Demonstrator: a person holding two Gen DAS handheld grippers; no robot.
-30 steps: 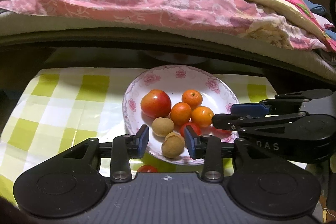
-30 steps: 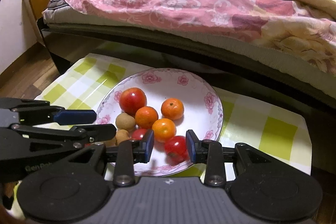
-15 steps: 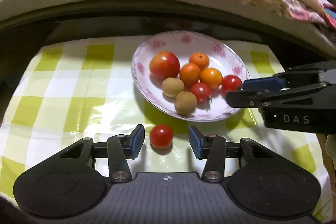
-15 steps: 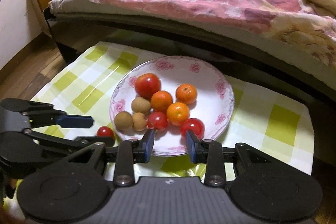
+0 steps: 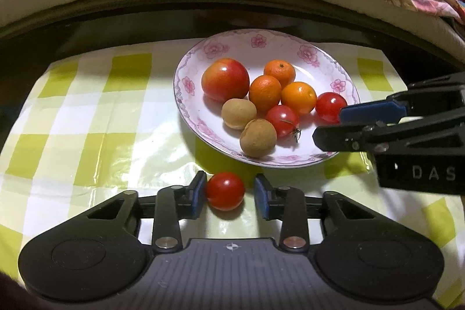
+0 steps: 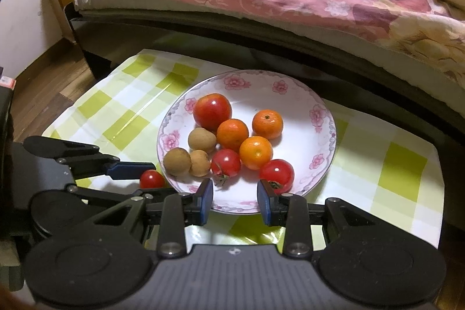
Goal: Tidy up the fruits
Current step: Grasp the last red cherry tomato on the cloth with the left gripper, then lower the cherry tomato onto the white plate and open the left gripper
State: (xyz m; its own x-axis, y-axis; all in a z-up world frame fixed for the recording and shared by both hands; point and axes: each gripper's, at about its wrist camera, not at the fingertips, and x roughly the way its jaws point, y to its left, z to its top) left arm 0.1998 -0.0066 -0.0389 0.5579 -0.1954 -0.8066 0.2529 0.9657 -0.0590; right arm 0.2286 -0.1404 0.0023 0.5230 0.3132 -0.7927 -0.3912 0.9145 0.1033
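Now left tool (image 5: 229, 195) half-closed around tomato (image 5: 225, 191)

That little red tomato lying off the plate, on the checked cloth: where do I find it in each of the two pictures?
Left wrist view: loose tomato low centre, between the left gripper pads, which have just been closing.
Right wrist view: same tomato lower left, just left of the plate.
Shared landmark: the flowered plate.

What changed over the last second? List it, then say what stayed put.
The left gripper came down around the loose cherry tomato on the checked cloth. Its jaws have just been closing with the tomato between them, one pad touching, the other apart. The right gripper is open as before, and the plate and its fruit stayed put.
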